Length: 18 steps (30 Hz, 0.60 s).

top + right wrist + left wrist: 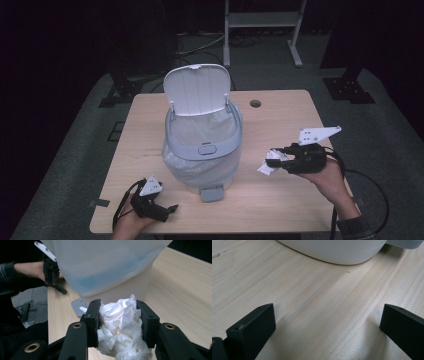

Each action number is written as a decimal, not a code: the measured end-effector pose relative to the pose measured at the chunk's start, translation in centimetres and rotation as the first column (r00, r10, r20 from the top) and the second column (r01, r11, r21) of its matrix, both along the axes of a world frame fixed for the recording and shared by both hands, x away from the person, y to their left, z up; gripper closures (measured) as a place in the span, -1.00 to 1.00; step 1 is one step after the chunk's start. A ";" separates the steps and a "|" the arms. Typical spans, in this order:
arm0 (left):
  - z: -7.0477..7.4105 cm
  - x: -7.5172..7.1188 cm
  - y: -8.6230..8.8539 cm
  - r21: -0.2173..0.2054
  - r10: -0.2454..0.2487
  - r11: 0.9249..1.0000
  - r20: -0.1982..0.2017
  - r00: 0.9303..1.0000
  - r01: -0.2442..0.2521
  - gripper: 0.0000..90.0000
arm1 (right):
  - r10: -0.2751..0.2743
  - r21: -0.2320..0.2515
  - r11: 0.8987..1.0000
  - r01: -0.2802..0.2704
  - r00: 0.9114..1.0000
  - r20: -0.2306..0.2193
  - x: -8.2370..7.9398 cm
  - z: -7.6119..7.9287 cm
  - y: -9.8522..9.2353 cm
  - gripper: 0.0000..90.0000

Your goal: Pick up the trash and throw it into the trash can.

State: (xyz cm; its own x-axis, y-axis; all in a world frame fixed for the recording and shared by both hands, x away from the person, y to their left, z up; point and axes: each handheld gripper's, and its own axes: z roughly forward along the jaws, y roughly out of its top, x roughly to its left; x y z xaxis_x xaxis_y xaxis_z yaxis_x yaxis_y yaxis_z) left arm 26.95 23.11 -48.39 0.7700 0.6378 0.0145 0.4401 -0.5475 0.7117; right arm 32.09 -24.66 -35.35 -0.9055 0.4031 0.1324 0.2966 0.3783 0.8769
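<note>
From the high view, the bin stands in the middle of the bench with its lid tipped up at the far side and its liner bag bulging out under the grey ring, so the mouth is ready to take something. My right hand-held gripper hangs to the right of the bin, off the bench surface, with the crumpled paper wad pinched at its tip and pointing toward the bin. My left hand-held gripper rests near the left front edge, just in front of the bin and the pedal at its foot. In the left gripper view, its jaws stand wide apart with nothing between them but bare wood, and the bin's rounded base sits just beyond. In the right gripper view, the jaws are closed part-way on the wad, both pads pressed into the paper, and the bin wall looms straight ahead, with the mouth above the frame. So I judge the pick-up done and the lid already open (the easy half). What is left is to carry the wad over the rim, let go above the liner, and close the lid.
</note>
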 end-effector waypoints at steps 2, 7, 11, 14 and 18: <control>0.0 0.0 0.0 0.000 0.000 1.000 0.001 1.000 0.000 -1.00 | 0.003 0.012 1.000 -0.003 1.000 0.005 0.0 0.5 0.0 0.31; 0.0 0.0 0.0 0.000 0.000 1.000 0.000 1.000 0.000 -1.00 | 0.009 0.041 0.999 -0.009 1.000 0.020 0.0 1.6 -0.1 0.31; 0.0 0.0 0.0 0.000 -0.001 1.000 0.000 1.000 0.001 -1.00 | 0.014 0.059 0.998 -0.016 0.999 0.029 0.0 2.4 -0.2 0.31; 0.0 0.0 0.0 0.000 0.000 1.000 0.000 1.000 0.000 -1.00 | 0.016 0.080 0.997 -0.019 0.999 0.041 0.0 3.0 -0.3 0.31; 0.0 0.0 0.0 0.001 -0.001 1.000 0.000 1.000 0.001 -1.00 | 0.021 0.099 0.995 -0.025 0.999 0.049 0.0 3.7 -0.4 0.31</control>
State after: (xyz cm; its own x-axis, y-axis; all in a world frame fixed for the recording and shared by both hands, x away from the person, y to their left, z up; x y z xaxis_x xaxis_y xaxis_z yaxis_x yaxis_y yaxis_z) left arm 26.96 23.11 -48.39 0.7705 0.6372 0.0153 0.4394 -0.5484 0.7115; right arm 32.08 -25.05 -31.62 -0.9207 0.3691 0.1270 0.2455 0.2943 0.9236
